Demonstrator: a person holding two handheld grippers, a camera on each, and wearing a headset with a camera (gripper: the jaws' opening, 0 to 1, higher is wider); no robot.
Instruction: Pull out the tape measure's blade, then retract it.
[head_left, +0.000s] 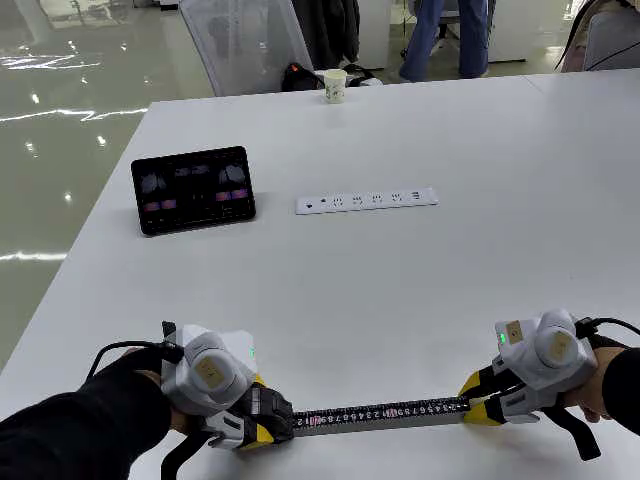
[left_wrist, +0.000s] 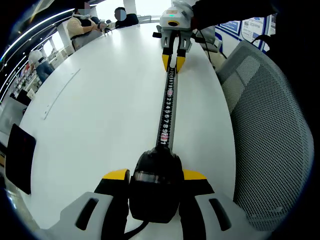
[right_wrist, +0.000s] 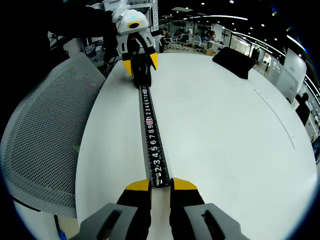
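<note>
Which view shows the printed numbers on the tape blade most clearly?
The right gripper view: the blade runs up the middle with large, readable digits. The left gripper view shows them smaller; in the head view they are tiny.

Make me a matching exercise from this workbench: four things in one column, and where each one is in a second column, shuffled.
Column one:
1. tape measure case
2. blade tip
3. tablet
4. paper cup

Column two:
A. near the far edge of the table
B. between the jaws of the right gripper
C. left of the power strip in the head view
D. between the jaws of the left gripper

Pairs: 1-D, 2-B, 3-C, 4-A.
</note>
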